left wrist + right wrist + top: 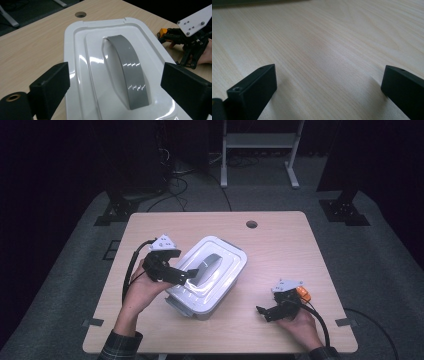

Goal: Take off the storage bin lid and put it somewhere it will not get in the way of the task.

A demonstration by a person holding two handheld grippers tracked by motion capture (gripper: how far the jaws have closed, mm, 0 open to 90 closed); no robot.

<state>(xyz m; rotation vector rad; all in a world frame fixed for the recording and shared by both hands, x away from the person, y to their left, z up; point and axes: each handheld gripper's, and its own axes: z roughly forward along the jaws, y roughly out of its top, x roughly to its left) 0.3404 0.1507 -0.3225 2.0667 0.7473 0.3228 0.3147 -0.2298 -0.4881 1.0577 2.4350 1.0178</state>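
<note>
A white lidded plastic box (212, 275) sits slantwise in the middle of the wooden table (280, 245). Its lid (100, 50) carries a grey handle (128, 68) lying flat in a recess. My left gripper (186, 274) hovers over the box's near left end, open, with its jaws spread wide on either side of the handle (210, 262) and nothing between them. My right gripper (262, 312) rests low over bare table at the front right, open and empty; the left gripper view shows it (186, 56) beyond the box.
A round cable hole (251, 224) pierces the table near its far edge. Bare wood (324, 50) lies under the right gripper. Behind the table stand a white frame (257, 150), dark stands and floor cables.
</note>
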